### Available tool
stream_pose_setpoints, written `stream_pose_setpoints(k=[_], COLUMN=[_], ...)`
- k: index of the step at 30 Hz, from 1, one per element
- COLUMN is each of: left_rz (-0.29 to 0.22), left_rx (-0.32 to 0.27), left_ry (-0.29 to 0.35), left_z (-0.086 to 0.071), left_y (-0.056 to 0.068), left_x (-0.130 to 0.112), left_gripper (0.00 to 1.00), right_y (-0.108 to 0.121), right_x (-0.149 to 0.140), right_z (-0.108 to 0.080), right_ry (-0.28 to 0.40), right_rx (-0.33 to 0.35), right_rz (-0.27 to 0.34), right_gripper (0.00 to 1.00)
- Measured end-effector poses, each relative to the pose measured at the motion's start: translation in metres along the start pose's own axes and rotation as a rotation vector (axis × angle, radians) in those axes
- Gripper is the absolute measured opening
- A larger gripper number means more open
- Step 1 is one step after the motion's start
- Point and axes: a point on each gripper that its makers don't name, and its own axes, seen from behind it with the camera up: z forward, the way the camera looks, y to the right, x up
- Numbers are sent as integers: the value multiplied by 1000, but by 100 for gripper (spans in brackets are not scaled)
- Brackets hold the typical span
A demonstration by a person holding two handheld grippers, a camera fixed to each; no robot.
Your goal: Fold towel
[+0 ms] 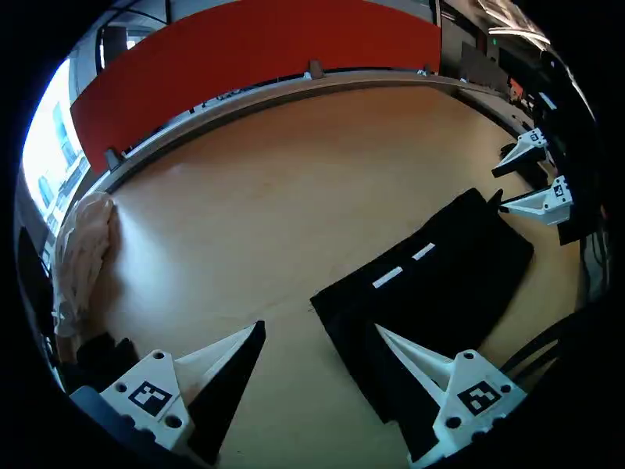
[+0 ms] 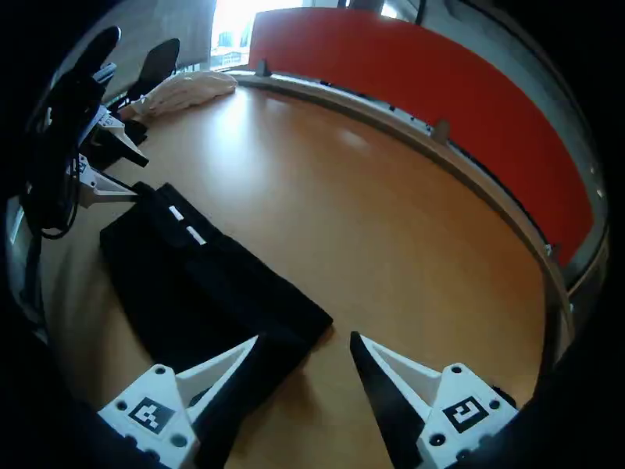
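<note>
A black towel (image 1: pixel 453 273) with two small white tags (image 1: pixel 388 276) lies folded flat as a long strip on the wooden table (image 1: pixel 273 187). My left gripper (image 1: pixel 319 328) is open at the towel's near end, its right finger over the cloth. My right gripper (image 1: pixel 500 190) shows at the strip's far end, open, its lower finger at the corner. In the right gripper view the towel (image 2: pixel 195 289) runs from my open right gripper (image 2: pixel 305 338) toward the left gripper (image 2: pixel 141 180), which stands open at the far corner. Neither gripper pinches the cloth.
A pale bundle of cloth (image 1: pixel 82 250) (image 2: pixel 187 90) lies at one end of the table. A red partition (image 1: pixel 258 55) (image 2: pixel 437 78) runs along the far edge behind a raised rim. A black chair (image 2: pixel 160 59) stands beyond the bundle.
</note>
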Motion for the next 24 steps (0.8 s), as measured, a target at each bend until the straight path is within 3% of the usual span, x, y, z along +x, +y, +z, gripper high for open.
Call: stream_pose_setpoints(k=[3,5,12,24], left_rz=[-5,-7,-18,-57], left_rx=[18,27,36,19], left_ry=[10,13,19,18], left_z=[-1,-2,-6,-13], left_y=[-6,-10,-15,-9], left_x=[4,5,8,1], left_gripper=[93,93,93,93], right_y=[3,5,12,2], right_x=[2,3,6,3], right_z=[1,1,0,-11], right_ry=[6,11,27,39], right_rx=[-9,-17,-39,-23], right_rz=[5,9,13,20], right_gripper=[96,98,98,98])
